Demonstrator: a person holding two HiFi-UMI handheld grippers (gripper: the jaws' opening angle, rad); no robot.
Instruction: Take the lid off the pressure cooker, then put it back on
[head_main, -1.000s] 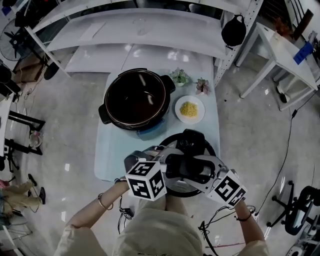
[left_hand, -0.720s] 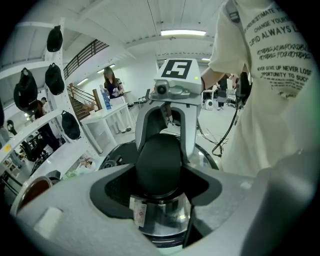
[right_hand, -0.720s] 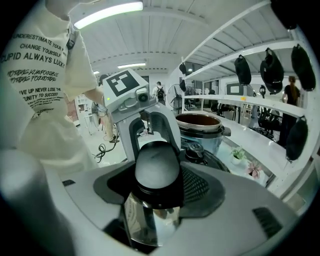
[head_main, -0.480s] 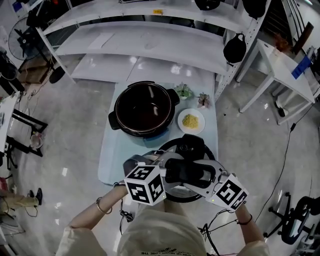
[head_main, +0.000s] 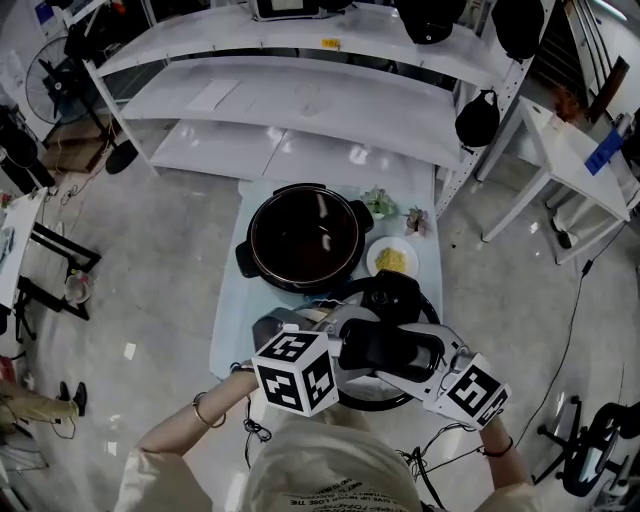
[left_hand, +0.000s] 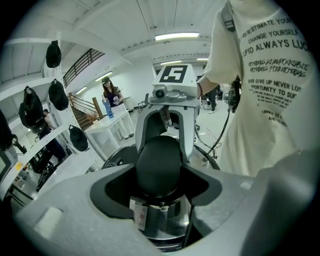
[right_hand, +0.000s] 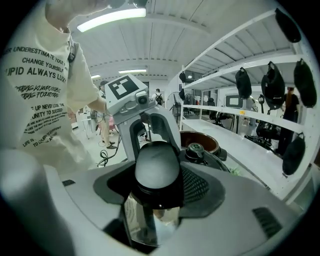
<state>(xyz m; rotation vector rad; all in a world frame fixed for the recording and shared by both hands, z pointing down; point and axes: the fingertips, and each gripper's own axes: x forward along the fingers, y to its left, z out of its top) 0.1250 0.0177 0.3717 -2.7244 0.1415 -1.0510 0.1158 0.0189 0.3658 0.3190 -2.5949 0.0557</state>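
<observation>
At lower centre of the head view, the lid (head_main: 392, 297) is hanging between both grippers, apart from the pot (head_main: 250, 245) and overlapping the near edge of the table (head_main: 232, 330).

**Grip**
- The left gripper (left_hand: 159, 175) is clamping one end of the black handle (head_main: 385, 350). Its jaws are standing wide because the handle is broad, and they are pressing on its sides.
- The right gripper (right_hand: 157, 176) is gripping the opposite end in the same way, jaws wide and closed on the handle.

**Step in hand, as judged:** the lid is off and appears to be carried clear of the table, so putting it back on is the part remaining.

**Doing it well, as judged**
- Both grippers should be travelling together at one height so the lid is not tipping.
- Pressure should be staying even at both ends, since a slackened side is likely to let the lid swing.
- The lid should be coming to a stop centred over the open pot at middle frame, then going down squarely onto the rim.
- A crooked landing is risking a jammed or half-seated lid.
- The plate (head_main: 373, 265), just right of the pot, is sitting close to the path and should be getting a clear berth.

**Count**
- Pot: one, open, dark inside, at centre of the table.
- Lid: one, held.
- Handle: one, on the lid.
- Grippers: two, both engaged.
- Plate: one, carrying yellow food.
- Plants: two small ones, the first (head_main: 381, 203) and the second (head_main: 416, 220), sitting at the far right of the table.
- Table: one.
</observation>
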